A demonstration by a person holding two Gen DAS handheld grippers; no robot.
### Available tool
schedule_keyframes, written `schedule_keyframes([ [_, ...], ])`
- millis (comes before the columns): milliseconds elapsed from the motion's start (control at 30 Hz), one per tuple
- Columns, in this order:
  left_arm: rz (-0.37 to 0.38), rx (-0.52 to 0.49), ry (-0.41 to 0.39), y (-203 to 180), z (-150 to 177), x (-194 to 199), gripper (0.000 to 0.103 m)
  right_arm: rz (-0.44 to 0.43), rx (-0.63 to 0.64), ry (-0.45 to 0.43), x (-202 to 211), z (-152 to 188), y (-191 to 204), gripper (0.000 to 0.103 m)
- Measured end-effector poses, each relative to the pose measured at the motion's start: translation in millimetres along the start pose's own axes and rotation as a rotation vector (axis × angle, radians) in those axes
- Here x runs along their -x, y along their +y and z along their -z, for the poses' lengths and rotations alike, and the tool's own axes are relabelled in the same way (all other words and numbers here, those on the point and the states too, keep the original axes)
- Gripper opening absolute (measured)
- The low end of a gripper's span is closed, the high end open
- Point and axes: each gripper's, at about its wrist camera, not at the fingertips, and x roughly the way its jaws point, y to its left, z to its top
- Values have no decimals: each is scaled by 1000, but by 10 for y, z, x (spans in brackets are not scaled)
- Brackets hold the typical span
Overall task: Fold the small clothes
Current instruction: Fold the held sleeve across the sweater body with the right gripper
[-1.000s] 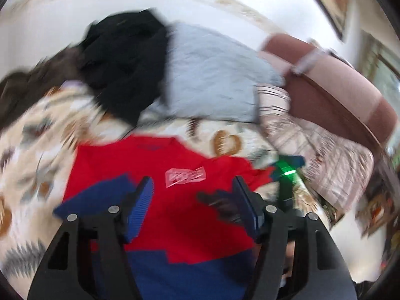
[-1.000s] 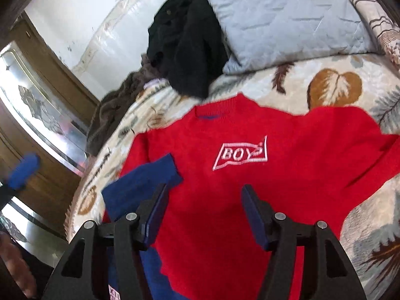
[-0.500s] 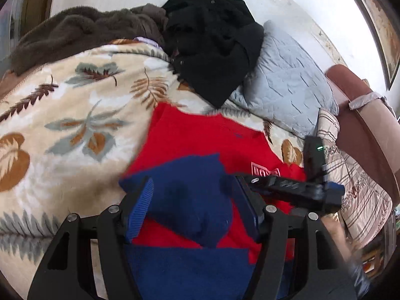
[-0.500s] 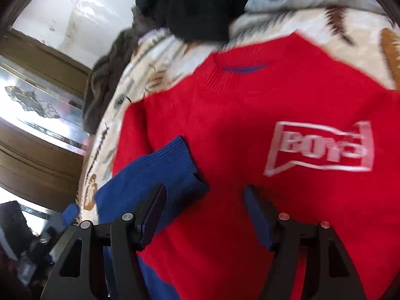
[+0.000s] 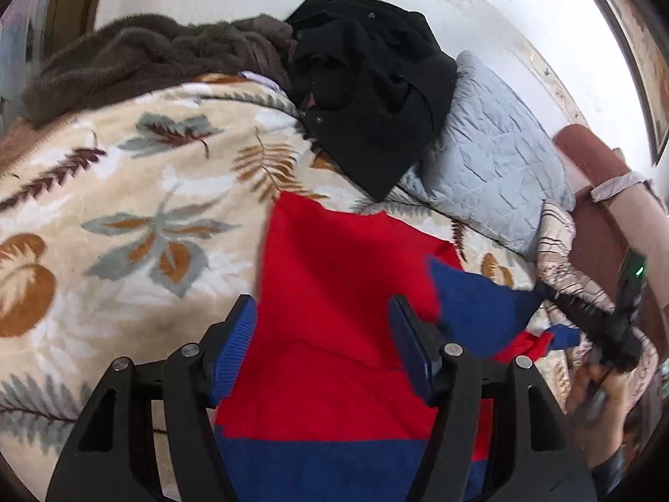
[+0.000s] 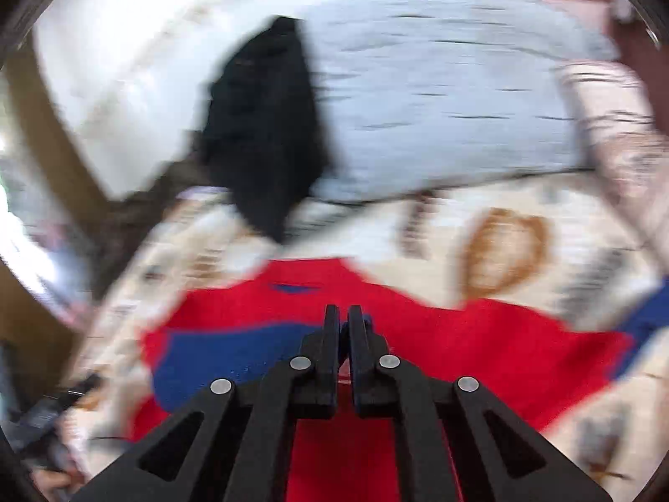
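A red sweater (image 5: 334,318) with blue cuffs and a blue hem lies on the leaf-print blanket (image 5: 125,217). My left gripper (image 5: 322,343) is open over the sweater's left side, holding nothing. My right gripper (image 6: 343,322) is shut on the blue cuff (image 6: 234,355) of the left sleeve, drawn across the chest. In the left wrist view that cuff (image 5: 472,309) is lifted toward the right, with the right gripper (image 5: 585,309) beyond it. The right wrist view is motion-blurred.
A black garment (image 5: 376,83) and a brown fleece (image 5: 138,54) are heaped at the head of the bed. A grey quilted pillow (image 5: 493,167) lies to the right, beside a striped cushion (image 5: 560,251) and a maroon headboard (image 5: 593,192).
My right gripper has shut on the blue cuff and carried the sleeve to the right across the sweater. My left gripper stays open and has shifted slightly left.
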Motion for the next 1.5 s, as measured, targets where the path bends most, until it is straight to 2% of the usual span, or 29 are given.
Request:
schedule_keyframes([
  [67,-12,-16,14,-36,27,-41,64,63,-1,37,-111,114,-150,4],
  [100,-24,-56,35,-94,57,-90,64,70,-7,56,-185,178,-193,6],
  [167,-49,-124,61,-184,107,-162,64,54,-19,69,-299,280,-240,9],
  [233,-113,-214,94,-285,168,-281,64,30,-46,87,-369,323,-293,9],
  [300,-167,-253,114,-312,190,-360,64,-10,-90,113,-428,298,-310,12],
  [333,-176,-265,129,-321,169,-416,64,-22,-103,112,-436,281,-300,19],
  [367,-182,-270,138,-323,135,-460,64,-23,-107,109,-452,253,-284,35],
  [433,-209,-276,141,-319,61,-545,64,-10,-113,100,-445,238,-281,53],
  [500,-238,-280,171,-311,4,-710,64,0,-103,114,-497,220,-284,53],
  [533,-250,-286,188,-310,-1,-788,60,1,-95,124,-547,221,-282,52],
  [567,-262,-295,204,-307,6,-871,51,1,-85,140,-608,220,-266,43],
  [600,-274,-305,227,-297,26,-961,17,-3,-74,155,-669,225,-246,35],
  [633,-305,-310,256,-260,50,-1058,6,-13,-64,167,-716,230,-222,14],
  [667,-309,-301,254,-224,63,-1086,6,-19,-55,173,-731,237,-193,11],
  [767,-261,-238,174,-102,66,-921,4,-8,-4,132,-622,220,-64,9],
  [867,-231,-136,41,69,6,-572,4,-104,12,87,-425,179,60,9],
  [933,-222,-52,-20,243,-29,-392,0,-120,55,83,-377,187,169,9],
  [967,-238,-22,-25,331,-46,-365,0,-84,83,91,-407,205,227,9],
  [1033,-248,19,27,520,-46,-427,0,-14,111,161,-596,285,262,9],
  [1100,-244,38,77,614,17,-515,0,-3,92,236,-754,361,219,11],
  [1167,-219,53,63,607,45,-482,0,-12,81,231,-722,346,206,16],
  [1200,-195,56,45,572,29,-446,0,-14,80,216,-673,320,202,17],
  [1267,-176,11,2,423,-42,-349,0,-19,86,173,-550,274,195,31],
  [1333,-141,-41,-37,209,-100,-295,0,-32,83,144,-464,246,180,37],
  [1400,-96,-73,-16,24,-144,-410,3,-39,73,144,-482,241,156,37],
  [1500,-104,-151,47,-175,-102,-692,3,-10,68,192,-643,297,136,37],
])
